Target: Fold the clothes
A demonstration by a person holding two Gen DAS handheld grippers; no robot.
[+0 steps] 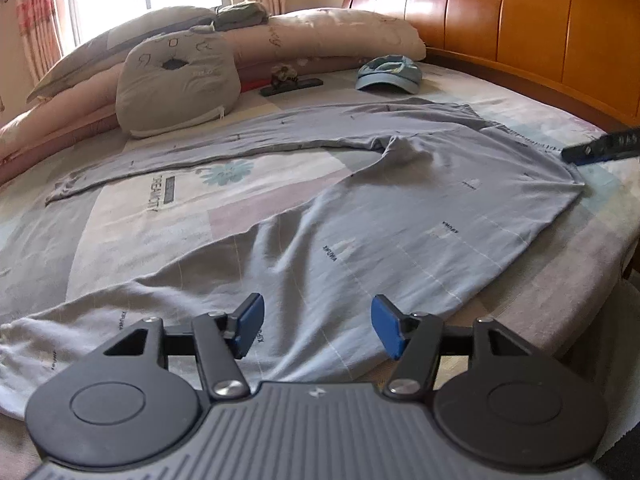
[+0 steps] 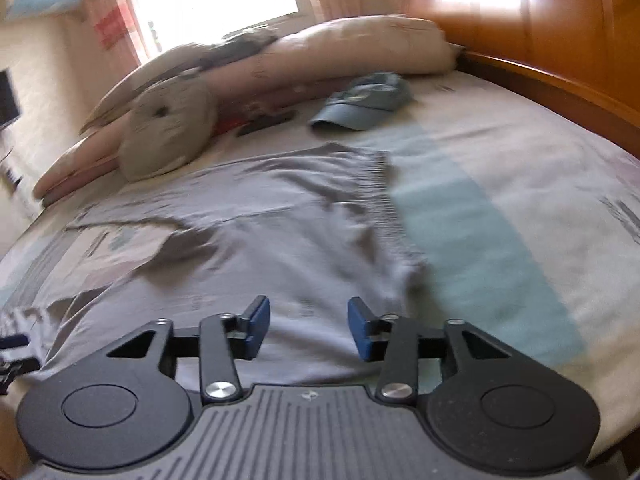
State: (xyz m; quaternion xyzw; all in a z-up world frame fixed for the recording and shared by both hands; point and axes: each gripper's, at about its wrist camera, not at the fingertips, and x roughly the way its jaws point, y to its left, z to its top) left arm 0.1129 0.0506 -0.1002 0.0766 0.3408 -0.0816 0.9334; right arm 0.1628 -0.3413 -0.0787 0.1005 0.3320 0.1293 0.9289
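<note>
grey pants [image 1: 400, 216] lie spread flat on the bed [image 1: 140, 216], right under your left gripper [image 1: 318, 328] and right gripper [image 2: 309, 328]. both stand wide apart, holding nothing. legs split ahead. next, pinch an edge. blue cap [image 1: 390, 74] sits far off.

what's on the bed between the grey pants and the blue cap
Only bare patterned bedsheet lies between the grey pants and the blue cap; the right wrist view shows it best.
</note>
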